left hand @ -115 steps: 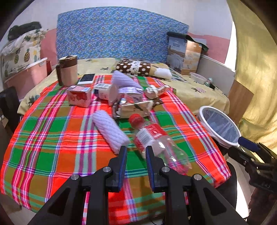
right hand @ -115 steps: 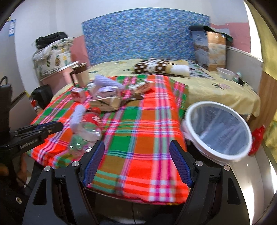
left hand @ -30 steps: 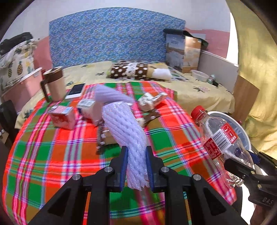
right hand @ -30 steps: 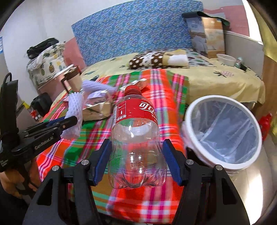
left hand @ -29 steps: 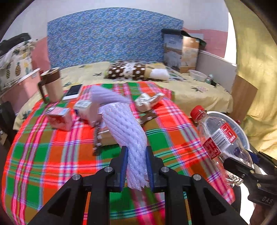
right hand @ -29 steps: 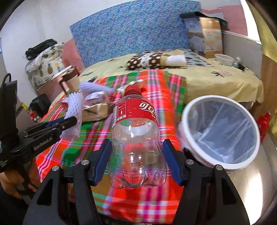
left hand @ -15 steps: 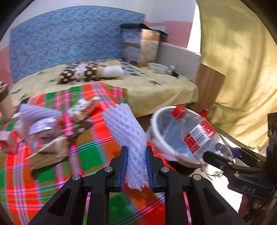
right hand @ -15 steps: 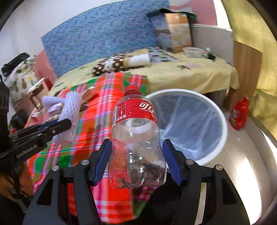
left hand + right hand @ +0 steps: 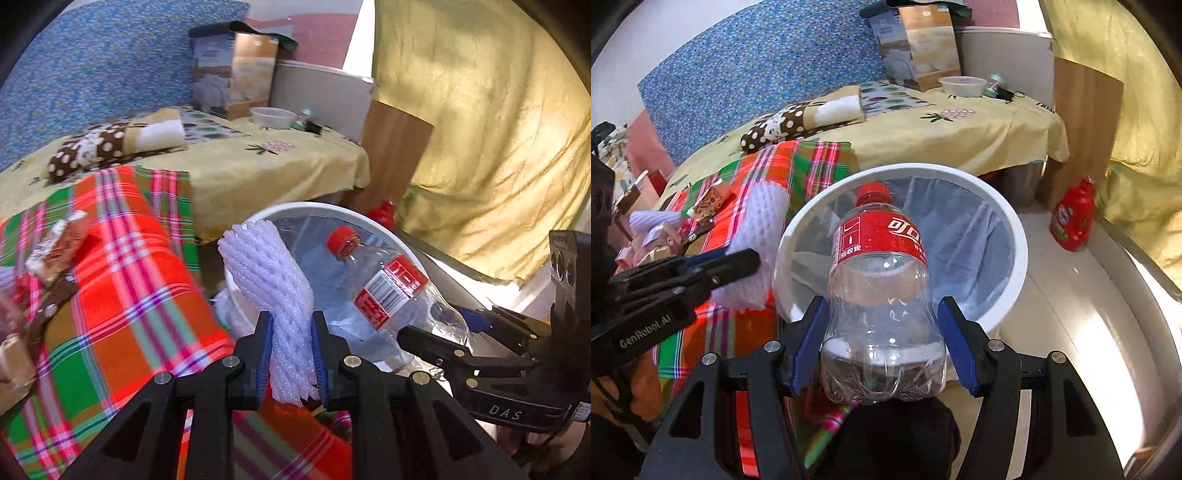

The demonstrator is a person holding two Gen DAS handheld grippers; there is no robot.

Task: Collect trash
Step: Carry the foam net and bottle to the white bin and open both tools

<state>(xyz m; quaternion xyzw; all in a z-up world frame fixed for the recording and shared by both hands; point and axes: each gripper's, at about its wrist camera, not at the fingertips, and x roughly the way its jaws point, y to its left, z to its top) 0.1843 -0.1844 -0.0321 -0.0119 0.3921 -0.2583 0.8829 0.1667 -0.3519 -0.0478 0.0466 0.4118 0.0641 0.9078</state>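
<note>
Beside the bed's near edge, where the plaid blanket (image 9: 122,295) hangs over, stands a white trash bin (image 9: 1004,206) lined with a pale plastic bag. The right gripper (image 9: 882,343) clamps the lower body of a clear plastic bottle (image 9: 882,295) with a red cap and red label, its blue pads pressed against both sides. In the right wrist view the bottle's neck points over the bin's mouth, with the cap inside the rim's outline. The left gripper (image 9: 291,354) pinches a white foam fruit net (image 9: 273,291) between narrowly set jaws; the net stands up from the pads.

The left wrist view shows the net's top in front of the bin's near rim, with the bottle tilted above the liner to its right. Only the right wrist view shows the bin's whole round rim, a red detergent bottle (image 9: 1071,218) on the floor beyond it, and the person's hand (image 9: 646,384) behind the left gripper. Only the left wrist view shows a yellow curtain (image 9: 480,129) filling the right side. Both views show wrappers (image 9: 55,247) on the blanket and a polka-dot pillow (image 9: 798,122) on the yellow sheet.
</note>
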